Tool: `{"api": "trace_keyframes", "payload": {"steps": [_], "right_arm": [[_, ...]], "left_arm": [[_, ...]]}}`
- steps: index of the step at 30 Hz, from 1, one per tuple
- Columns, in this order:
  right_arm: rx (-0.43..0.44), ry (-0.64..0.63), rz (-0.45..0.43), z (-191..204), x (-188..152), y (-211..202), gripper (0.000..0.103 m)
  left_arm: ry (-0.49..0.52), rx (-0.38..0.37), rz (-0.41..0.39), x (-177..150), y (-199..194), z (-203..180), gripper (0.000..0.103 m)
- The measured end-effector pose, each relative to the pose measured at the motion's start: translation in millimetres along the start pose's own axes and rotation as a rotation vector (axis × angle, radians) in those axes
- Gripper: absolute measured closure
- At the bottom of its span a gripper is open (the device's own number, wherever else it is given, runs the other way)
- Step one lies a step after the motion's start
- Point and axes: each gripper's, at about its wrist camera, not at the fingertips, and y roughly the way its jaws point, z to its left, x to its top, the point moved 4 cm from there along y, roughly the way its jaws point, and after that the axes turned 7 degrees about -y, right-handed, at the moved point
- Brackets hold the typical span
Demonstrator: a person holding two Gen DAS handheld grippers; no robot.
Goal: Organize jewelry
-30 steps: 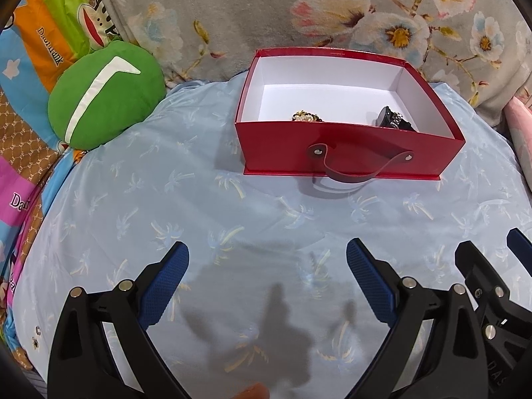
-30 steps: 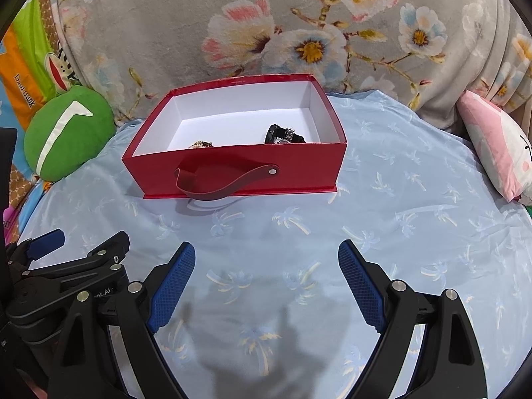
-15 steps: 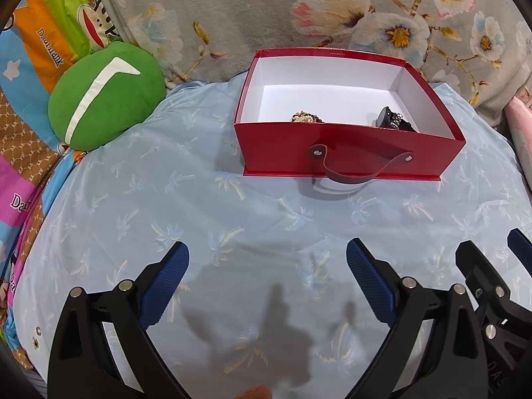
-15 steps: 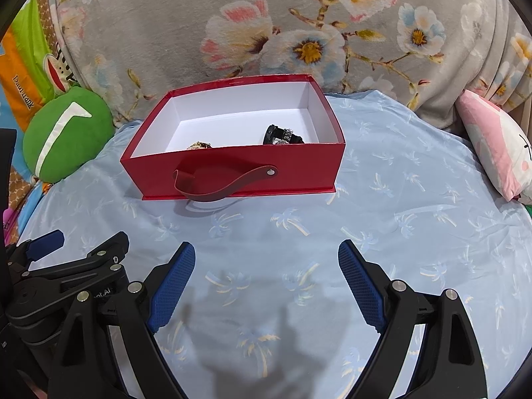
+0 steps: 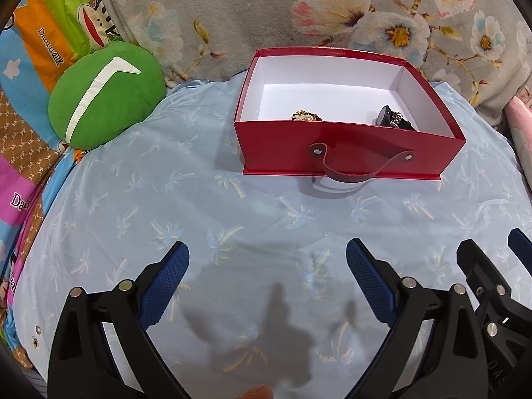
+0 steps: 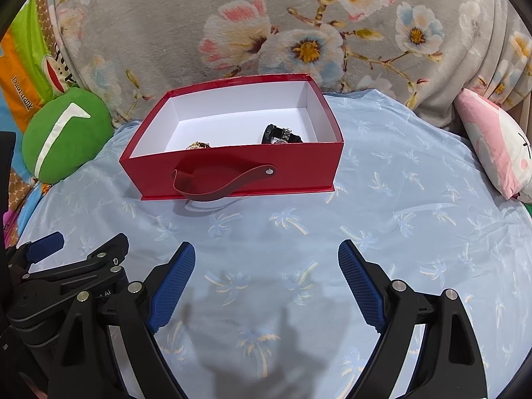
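A red box [image 5: 349, 153] with a white inside and a dark strap handle stands on the light blue palm-print sheet; it also shows in the right wrist view [image 6: 232, 173]. Inside lie a gold and pearl piece [image 5: 306, 116] [image 6: 198, 145] at the left and a black and silver watch [image 5: 394, 120] [image 6: 282, 135] at the right, both partly hidden by the front wall. My left gripper [image 5: 267, 256] is open and empty, well in front of the box. My right gripper [image 6: 266, 252] is open and empty, beside the left one.
A green round cushion [image 5: 103, 96] lies left of the box. A grey floral blanket [image 6: 299, 26] rises behind the box. A pink and white pillow [image 6: 498, 143] lies at the right. A colourful cartoon cover [image 5: 30, 53] edges the left side.
Both grippers have stayed open and nearly still; the view has drifted very slightly. Nothing was taken hold of or let go.
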Motion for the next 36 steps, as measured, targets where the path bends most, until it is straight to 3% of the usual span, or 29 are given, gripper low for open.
{"api": "trace_keyframes", "payload": {"steps": [36], "right_arm": [[-0.003, 0.003, -0.002, -7.6, 1.4, 0.0, 0.017]], "left_arm": [[0.001, 0.007, 0.01, -2.8, 0.6, -3.2, 0.01]]}}
